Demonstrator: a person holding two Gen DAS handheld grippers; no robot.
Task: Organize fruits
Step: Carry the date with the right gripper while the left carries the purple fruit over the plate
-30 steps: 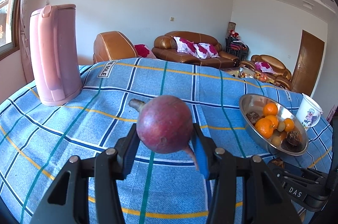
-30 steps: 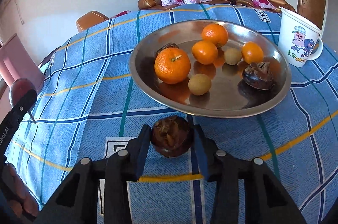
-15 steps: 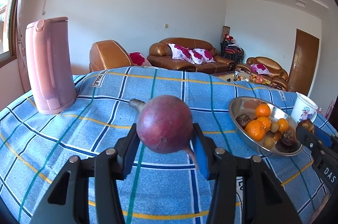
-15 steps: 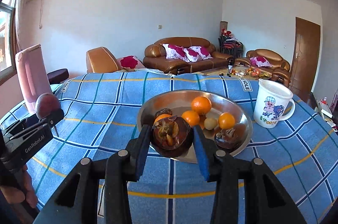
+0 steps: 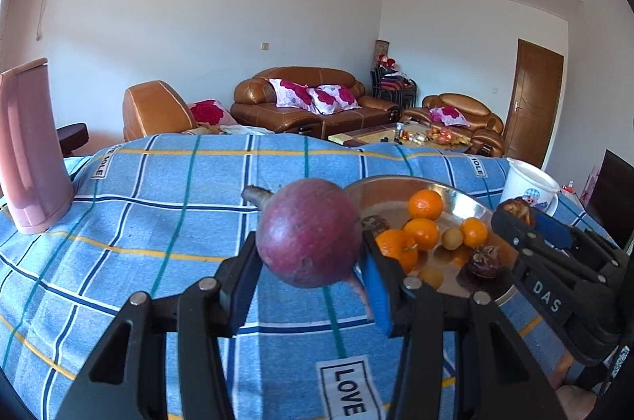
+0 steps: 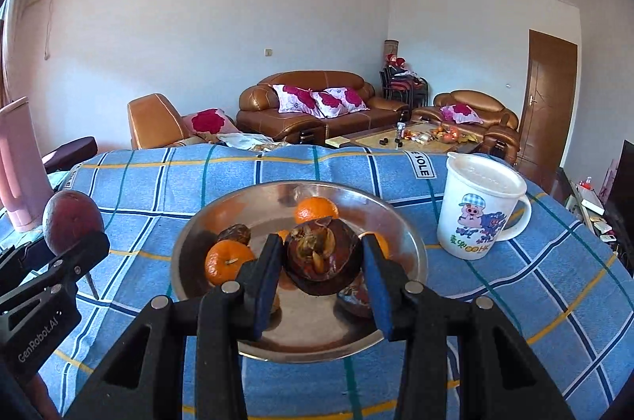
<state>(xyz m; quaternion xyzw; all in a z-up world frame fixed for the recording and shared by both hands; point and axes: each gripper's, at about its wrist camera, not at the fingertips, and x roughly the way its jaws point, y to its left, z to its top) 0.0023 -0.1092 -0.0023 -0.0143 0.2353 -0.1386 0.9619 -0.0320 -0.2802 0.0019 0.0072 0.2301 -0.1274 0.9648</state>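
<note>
My left gripper (image 5: 309, 261) is shut on a round purple-red fruit with a stem (image 5: 309, 231), held above the blue checked tablecloth just left of the metal bowl (image 5: 467, 196). My right gripper (image 6: 321, 261) is shut on a dark brown mangosteen (image 6: 321, 255), which hangs over the metal bowl (image 6: 416, 253). The bowl holds several oranges (image 5: 424, 204), small yellowish fruits (image 5: 451, 237) and dark mangosteens (image 5: 485, 261). In the right wrist view the left gripper and its purple fruit (image 6: 73, 220) show at the left edge. The right gripper with its mangosteen (image 5: 515, 208) shows at the right of the left wrist view.
A pink kettle (image 5: 27, 146) stands at the table's far left. A white cartoon mug (image 6: 475, 206) sits right of the bowl. Beyond the table are brown leather sofas (image 6: 313, 107), a coffee table with clutter and a wooden door.
The right gripper lifted the mangosteen off the cloth and carried it over the bowl. The left gripper moved right with the purple fruit, so the bowl is now close beside it.
</note>
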